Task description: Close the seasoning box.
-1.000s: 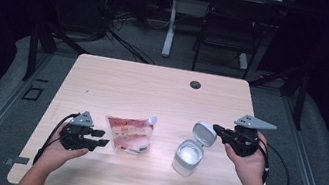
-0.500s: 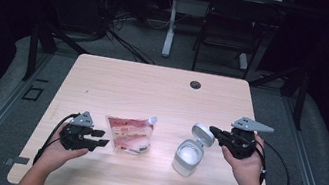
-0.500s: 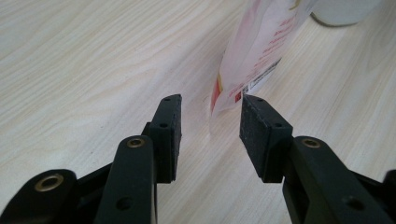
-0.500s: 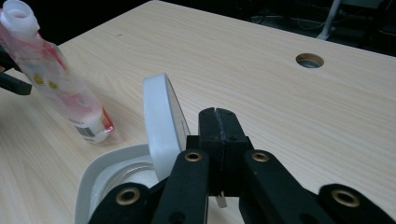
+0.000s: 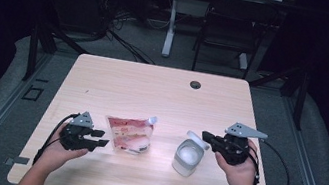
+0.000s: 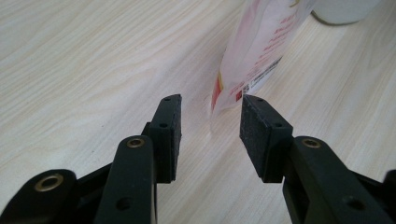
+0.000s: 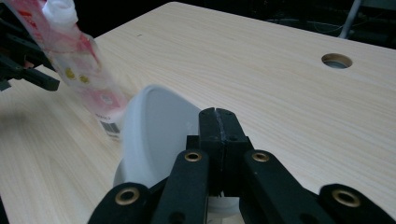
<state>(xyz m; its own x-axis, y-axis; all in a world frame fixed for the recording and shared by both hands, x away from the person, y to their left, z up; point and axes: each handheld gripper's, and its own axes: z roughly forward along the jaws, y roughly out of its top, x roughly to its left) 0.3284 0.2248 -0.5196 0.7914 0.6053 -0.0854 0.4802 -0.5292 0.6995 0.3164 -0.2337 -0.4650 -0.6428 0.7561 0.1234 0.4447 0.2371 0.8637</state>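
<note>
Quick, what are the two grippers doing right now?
Left gripper: open, holding nothing; pouch corner just ahead of its fingers.
Right gripper: shut, empty, beside the tub lid.

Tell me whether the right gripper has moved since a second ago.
Yes, slightly. The right gripper has slid left toward the white container and a little nearer the table's front edge, judged against the round hole in the table.

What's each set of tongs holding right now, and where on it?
Nothing. Left tongs open, short of the pouch corner. Right tongs shut, empty, beside the container's lid.
</note>
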